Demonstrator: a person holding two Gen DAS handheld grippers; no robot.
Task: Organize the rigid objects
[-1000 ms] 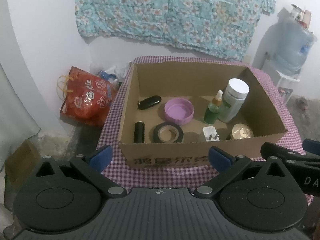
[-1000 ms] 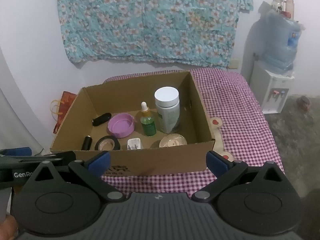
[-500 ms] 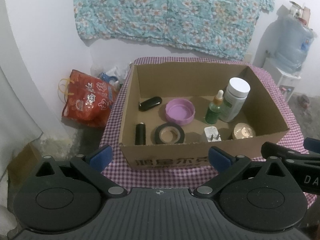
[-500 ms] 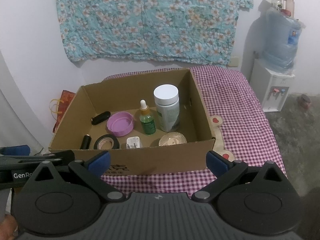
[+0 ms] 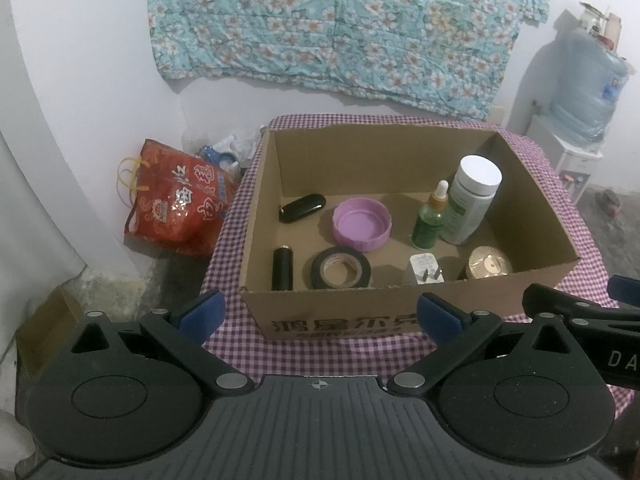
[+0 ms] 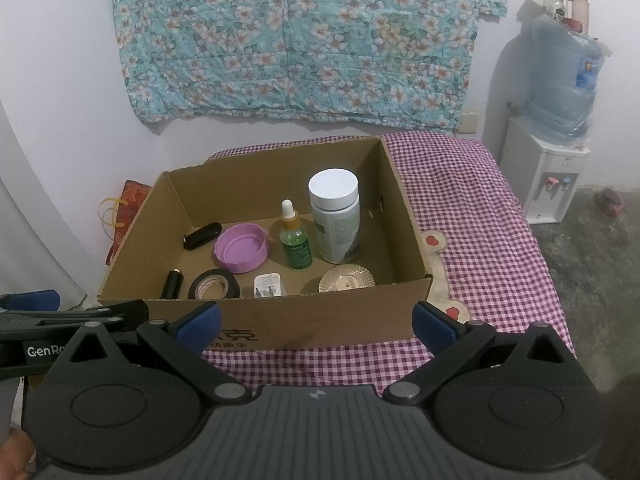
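A cardboard box (image 5: pixel 400 308) (image 6: pixel 304 322) stands on a purple checked tablecloth. Inside are a white-capped bottle (image 5: pixel 472 200) (image 6: pixel 335 216), a green dropper bottle (image 5: pixel 430 216) (image 6: pixel 295 238), a purple lid (image 5: pixel 361 224) (image 6: pixel 241 248), a black tape roll (image 5: pixel 341 269) (image 6: pixel 214 285), a white plug (image 5: pixel 426 273) (image 6: pixel 268 285), a gold disc (image 5: pixel 490 265) (image 6: pixel 347 278), a black oval case (image 5: pixel 302 208) (image 6: pixel 202 235) and a black cylinder (image 5: pixel 283 268) (image 6: pixel 172 283). My left gripper (image 5: pixel 320 314) and right gripper (image 6: pixel 316 320) both hover open and empty in front of the box.
The tablecloth (image 6: pixel 472 240) has free room to the right of the box. A red bag (image 5: pixel 176 208) lies on the floor at the left. A water dispenser (image 6: pixel 548 160) stands against the wall at the right. Flowered cloth (image 6: pixel 304 40) hangs behind.
Both views have drifted slightly, so the box sits a little differently in frame. Both grippers stay open and the box contents have not moved.
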